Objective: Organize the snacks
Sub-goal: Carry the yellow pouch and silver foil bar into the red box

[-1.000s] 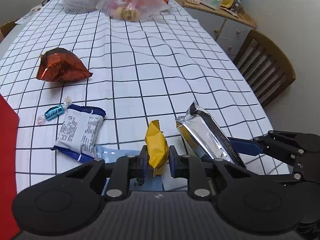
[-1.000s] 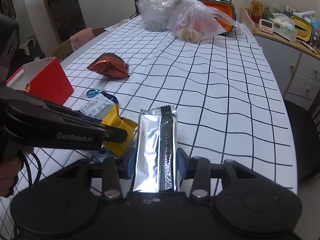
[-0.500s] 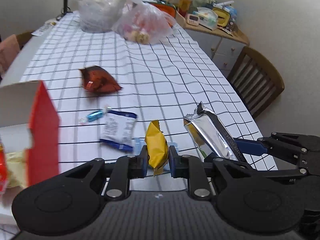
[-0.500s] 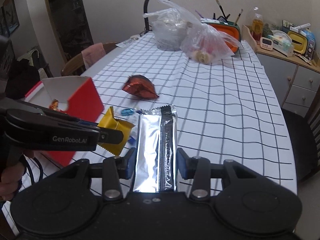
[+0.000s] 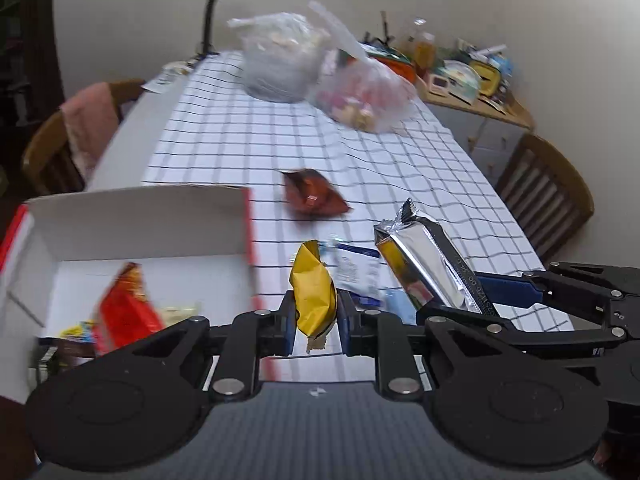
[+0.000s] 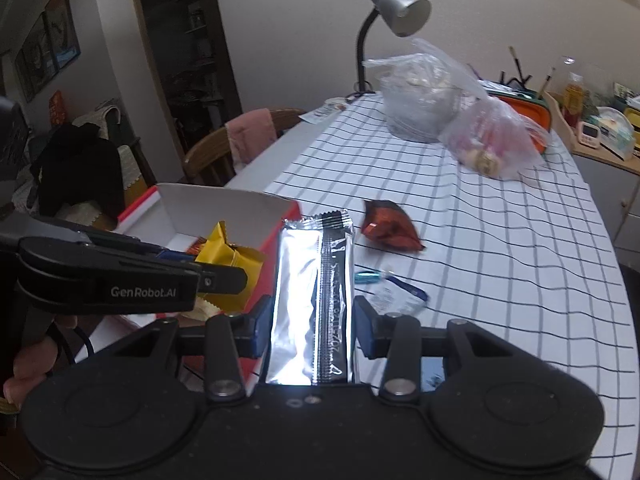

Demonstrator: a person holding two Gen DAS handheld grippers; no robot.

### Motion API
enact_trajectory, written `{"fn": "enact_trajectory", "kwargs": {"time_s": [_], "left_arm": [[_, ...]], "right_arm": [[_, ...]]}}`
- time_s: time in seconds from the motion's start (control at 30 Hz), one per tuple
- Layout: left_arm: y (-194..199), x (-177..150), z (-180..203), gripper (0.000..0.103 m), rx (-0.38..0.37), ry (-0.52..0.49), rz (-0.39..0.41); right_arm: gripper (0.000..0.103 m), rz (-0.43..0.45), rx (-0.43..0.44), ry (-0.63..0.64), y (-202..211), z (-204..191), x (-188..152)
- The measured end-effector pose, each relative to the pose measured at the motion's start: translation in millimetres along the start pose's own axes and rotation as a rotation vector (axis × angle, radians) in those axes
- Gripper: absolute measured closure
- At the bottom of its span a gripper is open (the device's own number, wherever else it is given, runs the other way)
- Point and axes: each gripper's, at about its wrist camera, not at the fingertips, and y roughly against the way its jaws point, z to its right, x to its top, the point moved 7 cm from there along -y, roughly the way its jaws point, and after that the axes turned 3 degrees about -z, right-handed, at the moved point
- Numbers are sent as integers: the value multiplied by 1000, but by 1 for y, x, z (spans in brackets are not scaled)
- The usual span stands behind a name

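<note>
My left gripper (image 5: 316,322) is shut on a small yellow snack packet (image 5: 313,292), held above the table next to the red box's right wall. My right gripper (image 6: 313,324) is shut on a long silver snack bar (image 6: 314,292), just right of the left one. The silver bar (image 5: 428,264) and the yellow packet (image 6: 230,270) each show in the other wrist view. The red box (image 5: 132,216) with a white inside is open at the left and holds several snacks. On the checked cloth lie a red foil packet (image 5: 312,198), a blue-and-white packet (image 6: 398,296) and a small blue candy (image 6: 368,277).
Two clear plastic bags (image 5: 320,76) and a desk lamp (image 6: 396,16) stand at the far end of the table. Wooden chairs sit at the right (image 5: 548,196) and at the left (image 5: 72,136), the left one with a pink cloth. A cluttered sideboard (image 5: 472,80) lies behind.
Both grippers have risen and swung left with their snacks still held. The red box has come into view at the left, and the loose packets on the cloth now lie lower and farther off.
</note>
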Motion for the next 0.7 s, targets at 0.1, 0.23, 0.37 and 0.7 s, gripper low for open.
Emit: {"fn": "enact_trajectory", "kwargs": {"time_s": [0.1, 0.23, 0.37, 0.7], "left_arm": [[10, 1, -24, 83, 17, 8, 14], [21, 1, -58, 83, 48, 30, 25], [30, 0, -91, 83, 81, 47, 37], [30, -12, -166, 83, 170, 70, 6]], "right_arm": [[62, -4, 14, 23, -12, -22, 8], [62, -11, 25, 45, -29, -48, 17], [62, -26, 33, 49, -49, -69, 23], [62, -94, -17, 74, -101, -105, 24]]}}
